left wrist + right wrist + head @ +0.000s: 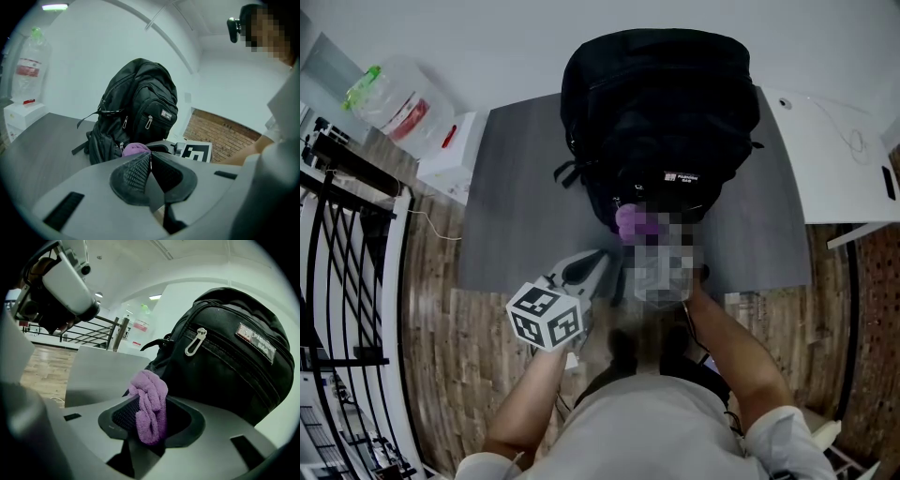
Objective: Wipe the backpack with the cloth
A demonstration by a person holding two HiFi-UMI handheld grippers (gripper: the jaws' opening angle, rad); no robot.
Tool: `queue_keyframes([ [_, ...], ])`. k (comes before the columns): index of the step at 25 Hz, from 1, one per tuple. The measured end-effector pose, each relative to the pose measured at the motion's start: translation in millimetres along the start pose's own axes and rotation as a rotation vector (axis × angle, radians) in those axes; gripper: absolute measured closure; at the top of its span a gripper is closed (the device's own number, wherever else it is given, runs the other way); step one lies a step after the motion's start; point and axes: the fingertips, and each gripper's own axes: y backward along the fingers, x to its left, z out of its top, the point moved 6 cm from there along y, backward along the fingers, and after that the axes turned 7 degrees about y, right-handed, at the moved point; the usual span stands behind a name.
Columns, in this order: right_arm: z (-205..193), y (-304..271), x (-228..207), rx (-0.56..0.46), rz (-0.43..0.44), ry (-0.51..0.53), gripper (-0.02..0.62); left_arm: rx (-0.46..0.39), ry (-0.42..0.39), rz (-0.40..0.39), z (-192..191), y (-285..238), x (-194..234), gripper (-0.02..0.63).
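A black backpack (661,112) stands upright on the grey table (516,187). A purple cloth (636,221) is pressed against the bottom of its front pocket. In the right gripper view my right gripper (151,405) is shut on the purple cloth (149,385), right beside the backpack (229,357) below a zipper pull. In the head view a mosaic patch covers most of that gripper. My left gripper (592,266) hovers at the table's near edge, left of the cloth. Its jaws (150,158) are shut with nothing between them, and they point at the backpack (138,110).
A white box (452,142) and a clear plastic bottle (389,98) sit off the table's back left corner. A white desk (834,150) adjoins on the right. A black railing (347,244) runs along the left over wooden floor.
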Motion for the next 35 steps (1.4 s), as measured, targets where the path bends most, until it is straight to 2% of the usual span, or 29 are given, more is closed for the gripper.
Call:
queue_keyframes([
  [17,-61.3,17.8,-32.1,0.108,-0.079,-0.069,0.436,0.038,-0.018,-0.044,-4.5,-30.0,-21.2,0.600],
  [35,-123.3,33.4,-70.5,0.209,-0.143,-0.136,0.436,0.096,-0.033,-0.048,-13.7,-60.5,-30.2,0.600],
])
